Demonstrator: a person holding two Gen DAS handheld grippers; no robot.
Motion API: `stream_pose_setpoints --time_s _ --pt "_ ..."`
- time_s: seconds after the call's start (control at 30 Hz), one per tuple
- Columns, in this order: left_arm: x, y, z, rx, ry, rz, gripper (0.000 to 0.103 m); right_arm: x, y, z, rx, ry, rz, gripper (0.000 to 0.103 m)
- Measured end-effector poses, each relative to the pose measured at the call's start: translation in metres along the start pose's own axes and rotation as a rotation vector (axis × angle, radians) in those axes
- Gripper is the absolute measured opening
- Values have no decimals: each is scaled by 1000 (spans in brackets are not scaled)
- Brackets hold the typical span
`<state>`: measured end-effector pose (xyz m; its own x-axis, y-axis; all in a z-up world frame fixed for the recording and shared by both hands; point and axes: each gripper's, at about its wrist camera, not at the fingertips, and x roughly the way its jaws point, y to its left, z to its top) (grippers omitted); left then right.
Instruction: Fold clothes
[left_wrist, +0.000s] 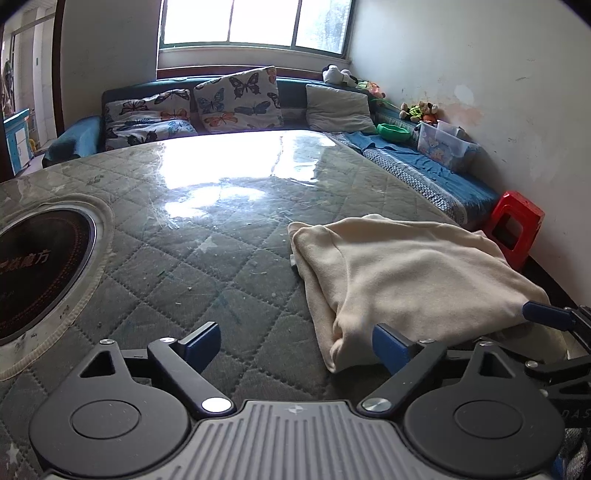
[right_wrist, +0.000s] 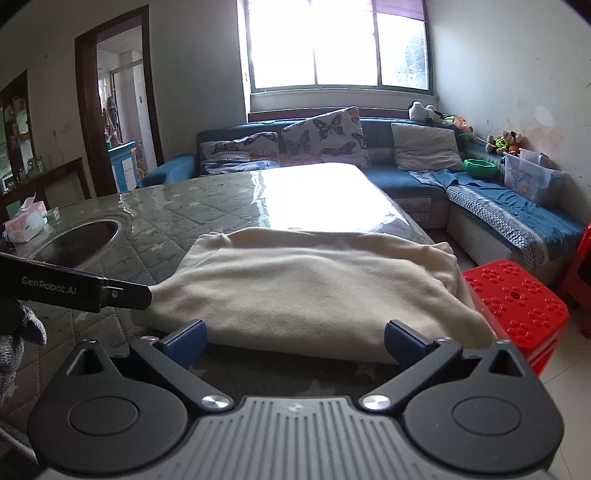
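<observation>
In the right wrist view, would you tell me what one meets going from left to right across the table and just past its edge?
Tissue box → round inset cooktop → left gripper → cream garment → red stool, which stands beyond the table's right edge.

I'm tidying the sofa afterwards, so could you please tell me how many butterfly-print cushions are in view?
2. One butterfly cushion stands upright against the sofa back; the other butterfly cushion lies slumped to its left. More may be hidden behind the table.
</observation>
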<state>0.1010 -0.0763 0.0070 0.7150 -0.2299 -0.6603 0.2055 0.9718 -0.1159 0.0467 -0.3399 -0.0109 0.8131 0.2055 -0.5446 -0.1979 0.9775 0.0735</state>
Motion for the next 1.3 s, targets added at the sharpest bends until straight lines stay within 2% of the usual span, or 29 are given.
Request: stream_pose_setpoints --time_s 0.3,0.5,0.8,1.3 --pt "-10 -3 -10 18 -3 -14 103 -9 12 -2 -26 -11 -41 103" --pt "-17 0 -17 5 3 -19 103 -16 15 -6 -16 -15 -69 103" --pt "-29 -5 -31 42 -4 -11 103 -25 17 -19 25 -13 -121 103" --pt "-50 -11 -48 50 -56 -24 103 -35 28 -35 60 -2 -171 103"
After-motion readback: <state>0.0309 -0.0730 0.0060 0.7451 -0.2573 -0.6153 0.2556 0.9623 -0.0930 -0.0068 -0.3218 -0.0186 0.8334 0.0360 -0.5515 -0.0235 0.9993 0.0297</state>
